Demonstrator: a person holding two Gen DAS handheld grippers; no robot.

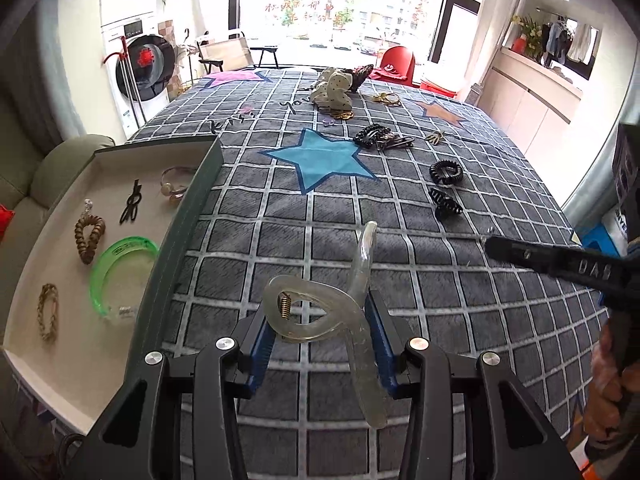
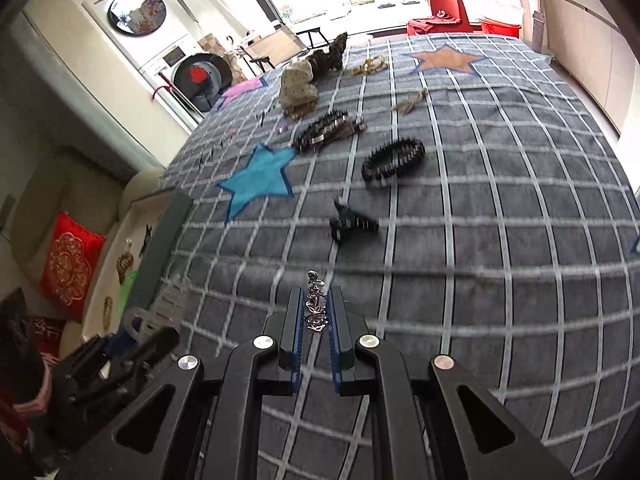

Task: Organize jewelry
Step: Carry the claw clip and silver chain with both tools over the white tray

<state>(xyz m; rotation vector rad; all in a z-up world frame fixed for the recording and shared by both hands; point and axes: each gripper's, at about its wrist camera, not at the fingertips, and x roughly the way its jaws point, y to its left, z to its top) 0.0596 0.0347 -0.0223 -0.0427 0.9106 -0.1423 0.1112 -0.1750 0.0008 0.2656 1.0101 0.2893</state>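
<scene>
Over grey checked bedspread (image 1: 280,248), star patches visible: blue star (image 1: 320,160) mid-bed, orange star (image 2: 444,60) far right.

Left gripper (image 1: 320,332): jaws clenched on translucent hair claw (image 1: 316,312), blue pads pressing both sides; brass spring showing at hinge. Claw's lower arm passing down between the fingers, end reaching the black linkage. Held off the cloth, just right of tray wall.

Right gripper (image 2: 316,308): jaws nearly closed, grasping small silver ornament (image 2: 314,300) (chain, earring or brooch, too small and glinting to tell). Upper tip projecting past the fingertips. Same gripper seen from left wrist view only as a black finger entering at right edge, remainder cut off; part of a hand (image 1: 616,368) at that edge, blurred.

Tray (image 1: 192,208), dark green wall, pale floor, at left edge of bed. Contents: green bangle (image 1: 120,268), braided brown loop (image 1: 89,236), braided tan loop (image 1: 48,312), small black clip (image 1: 131,202), pinkish clear clip (image 1: 174,186). Near corner of tray hidden behind left gripper body.

Loose on bedspread: black claw clip (image 1: 444,204), black coil tie (image 1: 446,172), cluster of dark barrettes (image 1: 380,138), small gold piece (image 1: 434,136), spotted fabric scrunchie (image 1: 334,90) against a dark item, gold hoops (image 1: 386,98). Right wrist view motion-blurred; distant items smeared, details unreadable.
</scene>
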